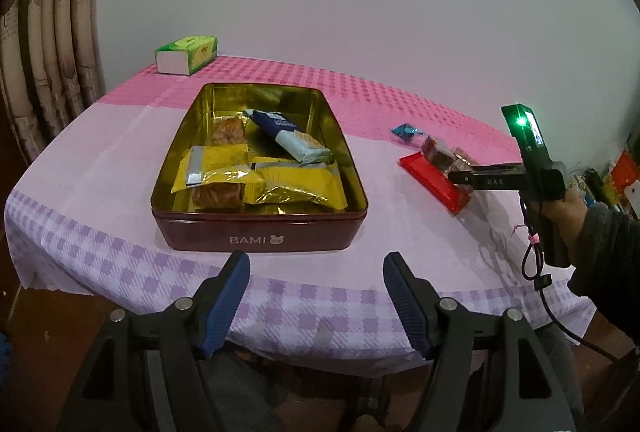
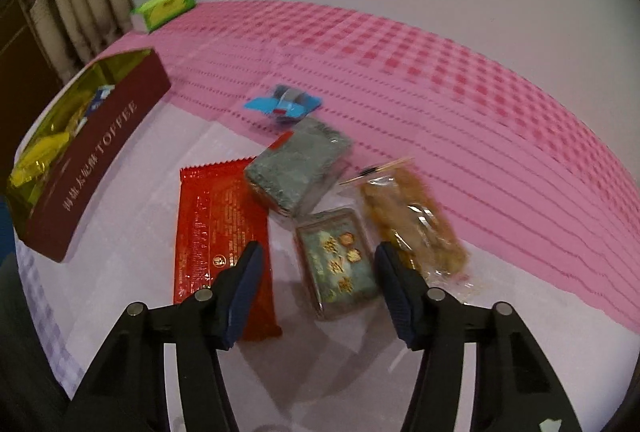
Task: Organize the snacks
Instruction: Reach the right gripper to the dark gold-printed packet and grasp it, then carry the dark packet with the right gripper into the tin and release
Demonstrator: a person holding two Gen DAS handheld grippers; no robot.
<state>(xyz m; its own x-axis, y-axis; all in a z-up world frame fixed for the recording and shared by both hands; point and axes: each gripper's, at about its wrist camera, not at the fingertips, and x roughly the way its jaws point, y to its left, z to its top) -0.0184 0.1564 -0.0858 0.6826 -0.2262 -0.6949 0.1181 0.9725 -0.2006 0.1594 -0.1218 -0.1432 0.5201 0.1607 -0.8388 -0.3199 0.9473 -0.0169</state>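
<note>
Blue-padded fingers of the right gripper (image 2: 318,290) hang over a small teal cake pack with gold flowers (image 2: 338,264); the jaws stand apart on each side of it and do not squeeze it yet. To do this step well, I think the fingers should go lower, stay even on both sides, then close softly so the cake is not squashed. At nine o'clock from the pack lies a flat red wrapper (image 2: 222,232), and the left finger sits over its edge, so it could get pinched too. At twelve o'clock is a grey-green cake (image 2: 298,167), at two o'clock a clear bag of brown snack (image 2: 416,222). Far at ten o'clock waits the dark red tin (image 1: 260,232), already holding yellow packs (image 1: 256,177). Away from it all, the left gripper (image 1: 316,306) is wide apart and empty.
</note>
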